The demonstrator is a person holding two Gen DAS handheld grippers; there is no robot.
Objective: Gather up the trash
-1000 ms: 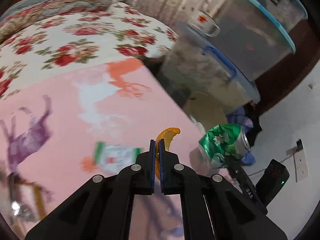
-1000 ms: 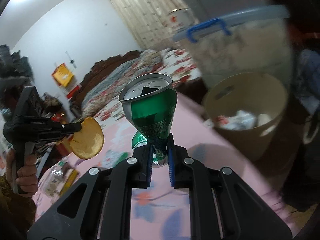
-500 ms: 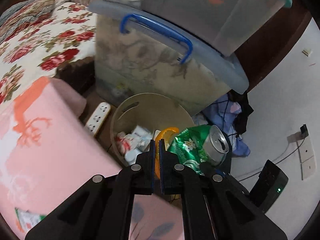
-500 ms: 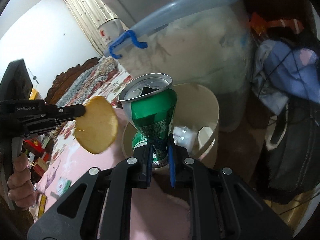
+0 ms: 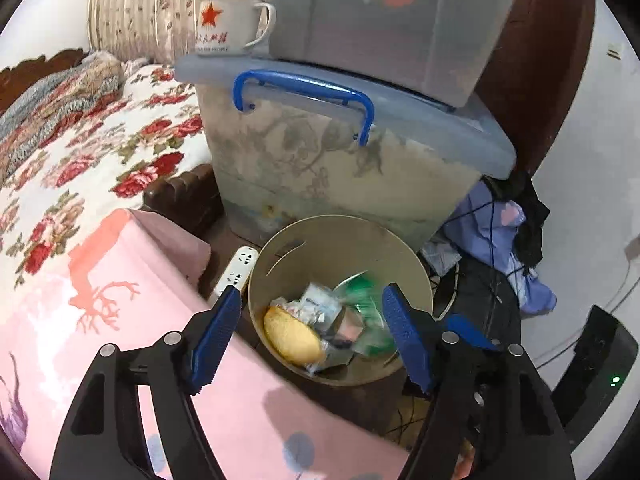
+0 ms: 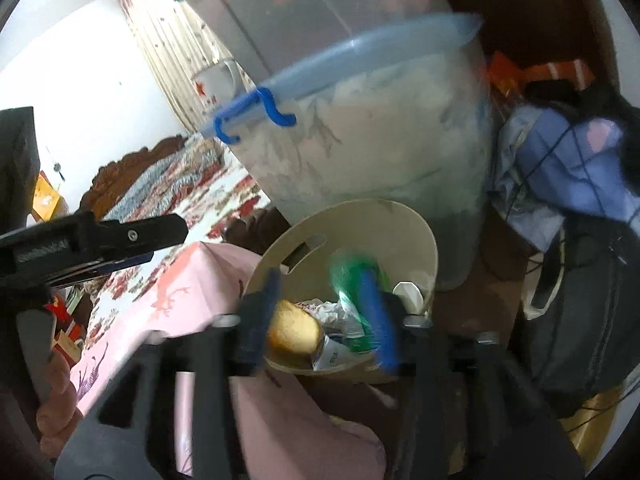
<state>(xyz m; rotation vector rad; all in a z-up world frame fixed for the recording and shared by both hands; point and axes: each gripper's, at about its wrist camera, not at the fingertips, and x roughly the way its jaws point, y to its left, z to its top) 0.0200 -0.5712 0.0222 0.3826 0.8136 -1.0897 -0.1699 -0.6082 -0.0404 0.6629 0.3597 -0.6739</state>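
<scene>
Both grippers hang above the beige trash bin (image 5: 416, 264), jaws opening and empty. The orange peel (image 5: 292, 334) lies inside at lower centre; the green can (image 6: 354, 276), blurred, drops beside it.

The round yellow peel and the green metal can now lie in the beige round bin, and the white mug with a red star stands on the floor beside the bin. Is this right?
Not quite. The white mug with a red star stands on the pale blue lid of the big plastic storage box, not on the floor; the left wrist view shows it. The round yellow peel and green metal can are in the beige round bin.
</scene>
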